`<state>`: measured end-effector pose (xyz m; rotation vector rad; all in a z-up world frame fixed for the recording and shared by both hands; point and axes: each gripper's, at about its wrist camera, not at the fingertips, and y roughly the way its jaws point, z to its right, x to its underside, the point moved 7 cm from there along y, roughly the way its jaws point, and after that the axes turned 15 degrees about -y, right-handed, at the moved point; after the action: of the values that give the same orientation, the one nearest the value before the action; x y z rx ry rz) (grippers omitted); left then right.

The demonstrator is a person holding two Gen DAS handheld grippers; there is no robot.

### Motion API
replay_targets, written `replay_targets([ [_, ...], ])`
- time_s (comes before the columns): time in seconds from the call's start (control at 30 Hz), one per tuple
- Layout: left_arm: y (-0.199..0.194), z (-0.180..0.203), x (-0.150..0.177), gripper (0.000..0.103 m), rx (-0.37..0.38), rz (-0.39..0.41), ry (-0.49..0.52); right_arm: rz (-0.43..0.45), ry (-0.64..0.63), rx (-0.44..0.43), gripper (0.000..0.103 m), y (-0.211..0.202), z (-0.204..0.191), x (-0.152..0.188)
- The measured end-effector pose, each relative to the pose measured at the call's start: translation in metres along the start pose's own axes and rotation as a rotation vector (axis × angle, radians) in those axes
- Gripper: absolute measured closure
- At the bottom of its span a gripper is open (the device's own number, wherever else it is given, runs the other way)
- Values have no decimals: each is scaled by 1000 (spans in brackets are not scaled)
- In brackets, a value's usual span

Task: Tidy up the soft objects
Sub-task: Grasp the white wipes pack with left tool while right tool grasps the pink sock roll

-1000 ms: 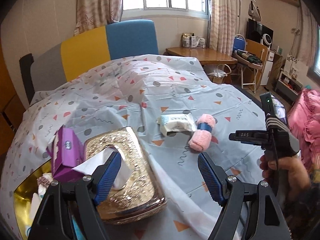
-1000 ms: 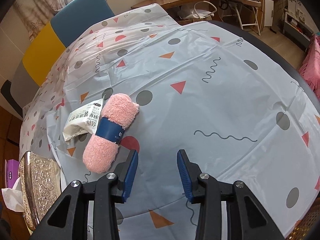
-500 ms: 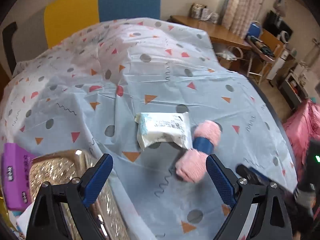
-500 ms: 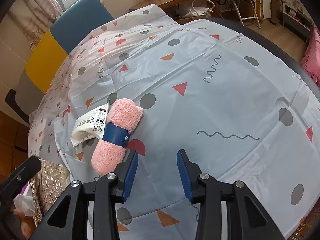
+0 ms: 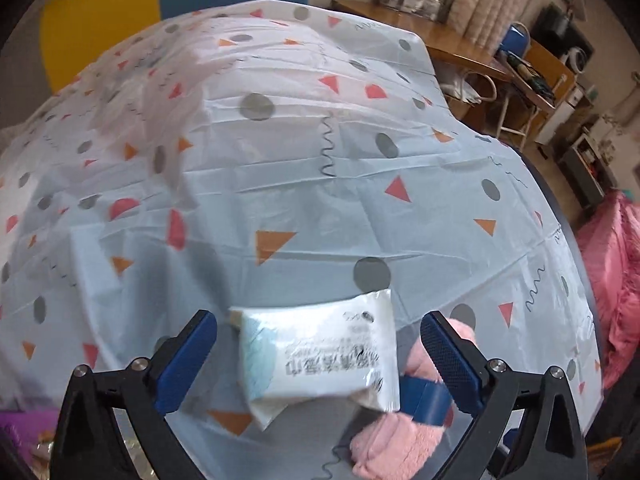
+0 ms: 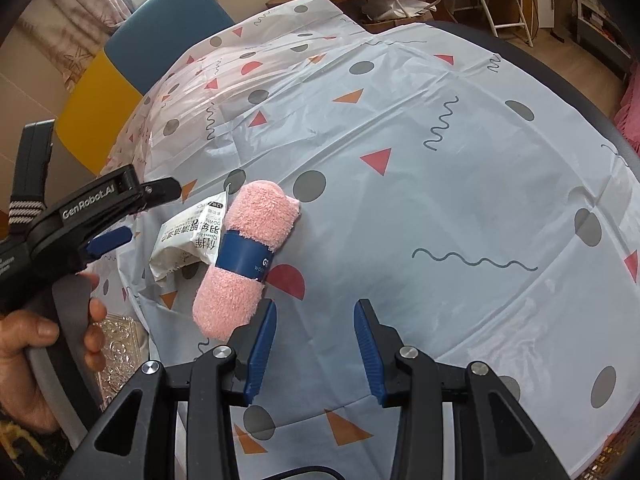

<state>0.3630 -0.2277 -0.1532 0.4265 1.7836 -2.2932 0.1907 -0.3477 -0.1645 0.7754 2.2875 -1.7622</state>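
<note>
Two soft things lie touching on the patterned tablecloth (image 6: 440, 184): a white tissue packet (image 5: 320, 354) and a rolled pink towel (image 6: 244, 256) with a blue band. Around the packet hangs the left gripper (image 5: 320, 356), whose jaws have just been opening and now stand wide, the packet between them but untouched by the pads. Near the towel's end, the right gripper (image 6: 314, 344) hovers partly open, grasping nothing. Beside it, a hand (image 6: 36, 360) grips the left tool's handle.

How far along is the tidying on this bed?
Nothing looks put away yet. In hand: the left claw, just opened wide, straddles the white wipes packet without gripping. Left: the packet and the rolled pink towel beside it; the right claw waits empty.
</note>
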Motion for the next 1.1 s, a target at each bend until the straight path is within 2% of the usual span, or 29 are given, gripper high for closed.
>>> replay_targets([
  [0.17,26,8,3,1,20,-76,52,-16,-5,-6,63,4,-1,2],
  [0.3,24,13,13,1,41,-140,101,-33,-13,-4,63,9,-2,3],
  [0.47,11,8,44,1,74,-283,93,-47,-4,3,63,13,1,5],
  [0.53,6,6,63,1,113,-352,91,-44,-7,15,63,12,2,5],
  [0.63,-4,4,85,1,132,-393,122,-44,-9,39,63,10,6,6],
  [0.7,-14,3,89,1,120,-375,153,-38,-5,61,63,7,10,6],
  [0.8,-27,8,76,1,62,-286,244,-25,19,88,63,2,19,4],
  [0.9,-31,16,58,0,-86,-142,424,-18,41,70,63,0,21,5],
  [0.97,-27,21,56,0,-190,-73,595,-21,39,62,63,0,19,5],
  [1.03,-21,23,60,0,-234,-62,740,-25,35,48,63,2,15,4],
  [1.1,-13,19,59,0,-245,-59,785,-27,35,39,63,3,13,4],
])
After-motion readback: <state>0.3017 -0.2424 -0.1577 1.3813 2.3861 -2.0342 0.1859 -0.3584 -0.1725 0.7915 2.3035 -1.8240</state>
